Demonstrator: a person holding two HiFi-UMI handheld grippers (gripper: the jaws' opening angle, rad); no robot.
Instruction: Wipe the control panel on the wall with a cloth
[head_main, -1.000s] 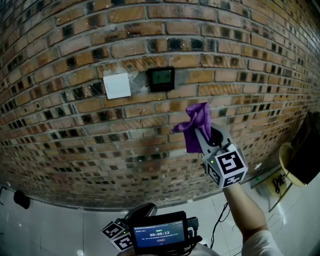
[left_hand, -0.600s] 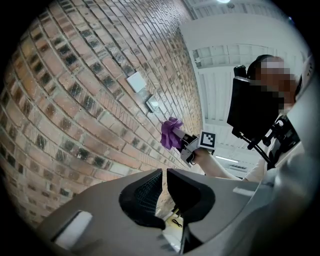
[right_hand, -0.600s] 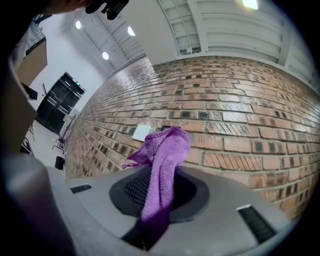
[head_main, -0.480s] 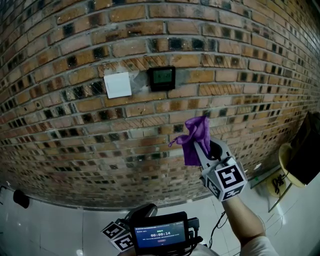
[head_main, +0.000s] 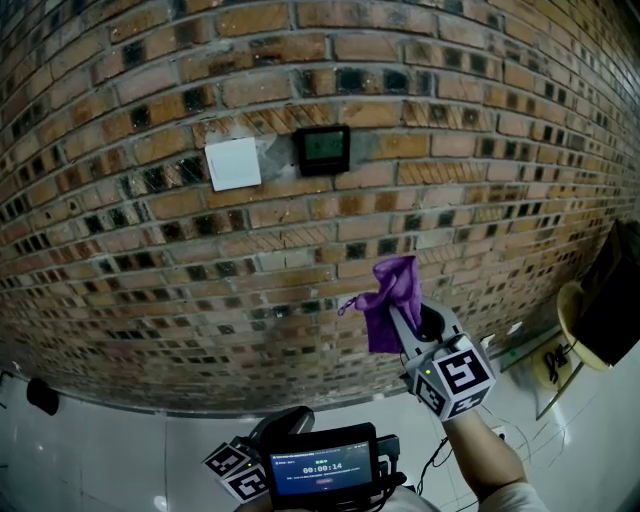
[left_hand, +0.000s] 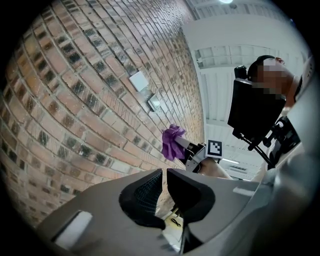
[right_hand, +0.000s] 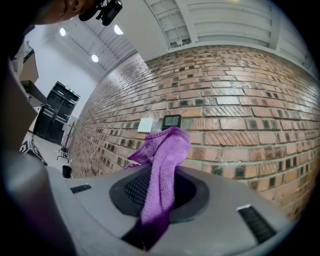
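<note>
Two grippers, one working: my right gripper (head_main: 408, 322) pinches the purple cloth (head_main: 390, 298), free end up, ready to rub, I'd say; the control panel (head_main: 322, 150) sits well above on the brick wall (head_main: 150, 260); left gripper (left_hand: 162, 187) hangs low, jaws nearly together, empty; only the right gripper view shows cloth clamped between its jaws.

Here's the dark square control panel (head_main: 322, 150), set on the red brick wall (head_main: 150, 250). The white square switch plate (head_main: 233, 164) sits just left of it. Below and right of the panel, clear of it, the purple cloth (head_main: 390, 300) stands in the right gripper (right_hand: 159, 192). The left gripper (left_hand: 164, 180) waits well below the panel.
</note>
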